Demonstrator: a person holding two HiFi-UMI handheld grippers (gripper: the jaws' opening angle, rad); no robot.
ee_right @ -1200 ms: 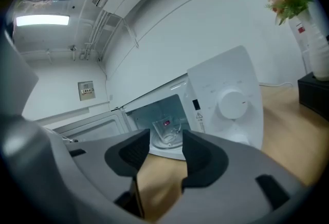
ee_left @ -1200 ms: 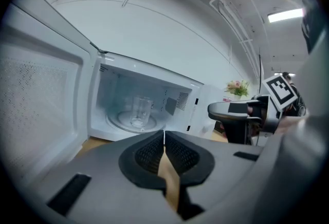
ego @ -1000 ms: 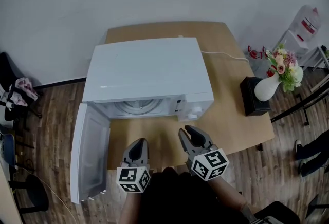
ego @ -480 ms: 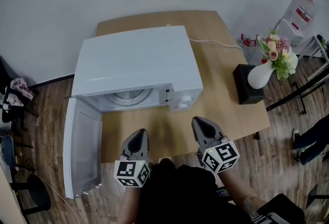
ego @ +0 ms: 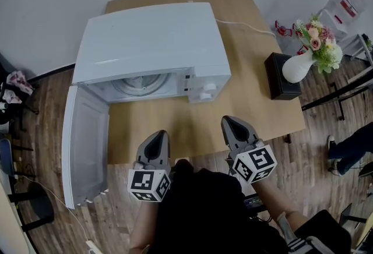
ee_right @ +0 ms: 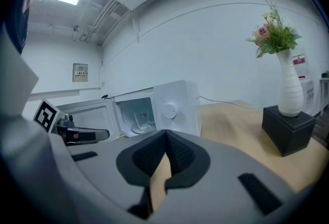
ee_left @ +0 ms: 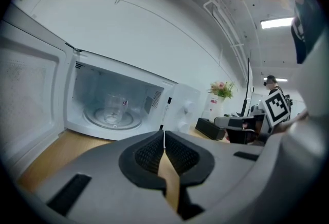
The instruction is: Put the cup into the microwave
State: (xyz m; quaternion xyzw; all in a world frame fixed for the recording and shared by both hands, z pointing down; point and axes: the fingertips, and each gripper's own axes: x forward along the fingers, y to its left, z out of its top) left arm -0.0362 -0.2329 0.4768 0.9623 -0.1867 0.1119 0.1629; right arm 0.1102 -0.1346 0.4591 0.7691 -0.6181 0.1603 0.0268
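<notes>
One cup [ee_left: 116, 107] well beyond left gripper [ee_left: 164, 134]

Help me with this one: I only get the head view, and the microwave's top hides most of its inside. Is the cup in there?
Observer: Yes. The left gripper view shows a clear glass cup standing upright on the turntable inside the microwave.
Operator: Is either gripper holding anything?
Observer: Not the left one. In its own view the left gripper has its jaws together with nothing between them.
Operator: And the right one?
Observer: The right gripper is the same in its view: jaws shut and empty, pointing toward the open microwave.
</notes>
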